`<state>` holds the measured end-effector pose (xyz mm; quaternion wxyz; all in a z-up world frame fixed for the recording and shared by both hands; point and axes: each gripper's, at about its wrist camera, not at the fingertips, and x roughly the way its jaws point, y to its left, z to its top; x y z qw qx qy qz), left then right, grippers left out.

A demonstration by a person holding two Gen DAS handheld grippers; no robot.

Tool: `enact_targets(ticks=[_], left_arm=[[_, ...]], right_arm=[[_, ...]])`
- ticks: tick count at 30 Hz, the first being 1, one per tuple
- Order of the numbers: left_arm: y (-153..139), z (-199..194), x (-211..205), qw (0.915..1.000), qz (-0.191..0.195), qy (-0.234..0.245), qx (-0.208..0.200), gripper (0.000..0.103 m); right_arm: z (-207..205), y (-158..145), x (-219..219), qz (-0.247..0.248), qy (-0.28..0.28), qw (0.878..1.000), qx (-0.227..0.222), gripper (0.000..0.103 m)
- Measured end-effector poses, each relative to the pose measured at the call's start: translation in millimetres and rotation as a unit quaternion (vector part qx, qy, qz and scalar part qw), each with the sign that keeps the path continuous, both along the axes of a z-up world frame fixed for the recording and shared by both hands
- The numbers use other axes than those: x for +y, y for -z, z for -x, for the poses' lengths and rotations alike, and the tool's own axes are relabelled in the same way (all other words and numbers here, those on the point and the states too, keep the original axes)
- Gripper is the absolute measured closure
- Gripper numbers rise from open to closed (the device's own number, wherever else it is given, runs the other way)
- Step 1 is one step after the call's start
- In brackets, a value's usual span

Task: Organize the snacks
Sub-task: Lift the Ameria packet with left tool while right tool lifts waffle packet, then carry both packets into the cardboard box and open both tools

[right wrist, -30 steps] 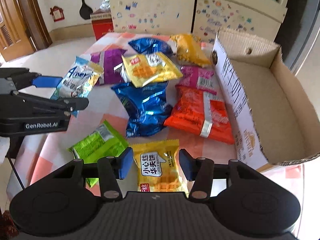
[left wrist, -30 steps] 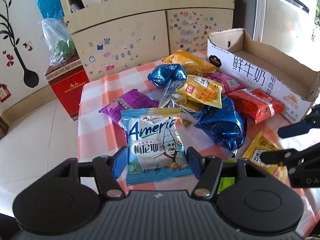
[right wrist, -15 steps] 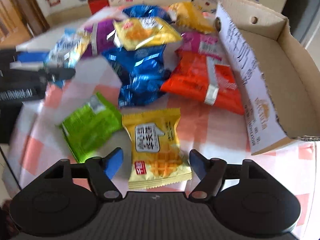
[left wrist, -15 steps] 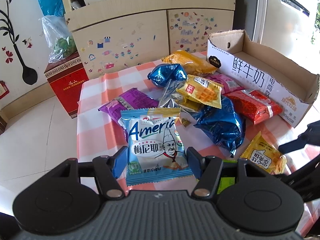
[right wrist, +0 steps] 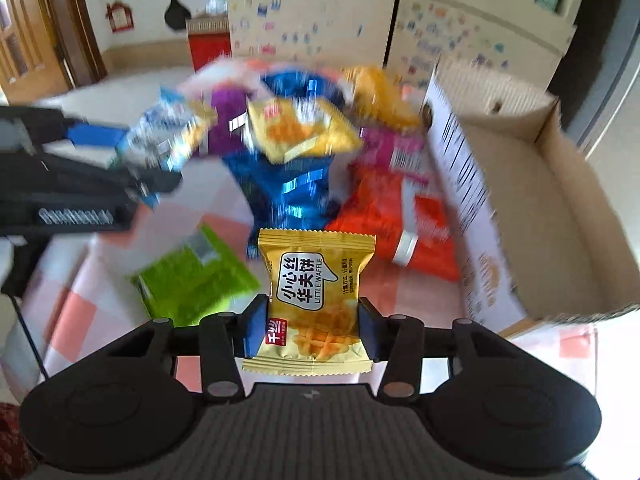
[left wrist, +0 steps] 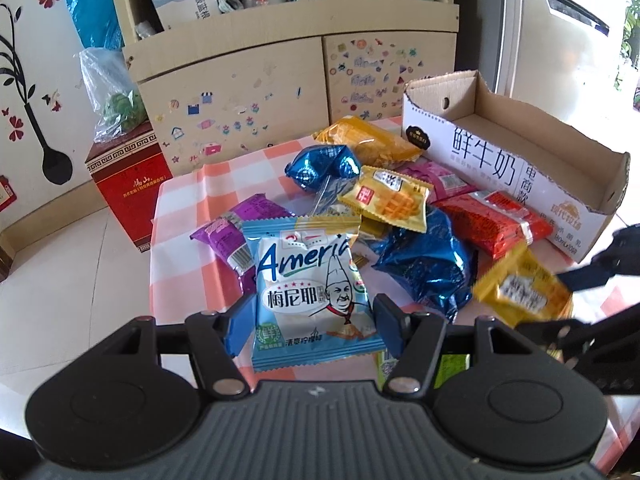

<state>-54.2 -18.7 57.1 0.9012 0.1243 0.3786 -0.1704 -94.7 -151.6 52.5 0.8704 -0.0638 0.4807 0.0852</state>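
The counter (left wrist: 176,264) with its pink checked cloth fills the middle of my left view. On it, at the right of the frame, I see the open cardboard box (left wrist: 492,160) lying long, its inside bare as far as I can see. The heap of snack packets (left wrist: 400,216) sits in the centre, just beside the box. My left tongs (left wrist: 310,320) at the bottom of that frame are closed on the light blue packet (left wrist: 308,280), one blue pad on each side edge. In my right view, at the lower centre, my right tongs (right wrist: 310,328) are pressed shut on the yellow waffle packet (right wrist: 316,296), which stands upright above the cloth. The green packet (right wrist: 196,276) lies flat to the left of it, near but not touching.
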Motion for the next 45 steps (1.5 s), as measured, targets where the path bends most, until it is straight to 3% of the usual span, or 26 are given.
enact_targets(ticks=[10,21,32,45], left_arm=[[-17.5,-2.4,-19.2,0.9992,0.005,0.03,-0.026,0.04],[-47.8,-28.0,-54.7,0.996,0.024,0.064,-0.059,0.04],[-50.7,-51.2,-110.0,0.9912,0.036,0.114,-0.058,0.041],[-37.9,-74.7,-173.0,0.9836,0.053,0.169,-0.033,0.04]], right_arm=[[-2.8,-40.9,-11.6,0.02,0.01,0.998,-0.063,0.05],[-27.2,-66.5,-48.0,0.037,0.049,0.991,-0.115,0.049],[-49.2,-71.8,-92.8,0.051,0.111,0.985,-0.119,0.049],[-57.6,-71.1,-136.2,0.015,0.214,0.971,-0.106,0.049]])
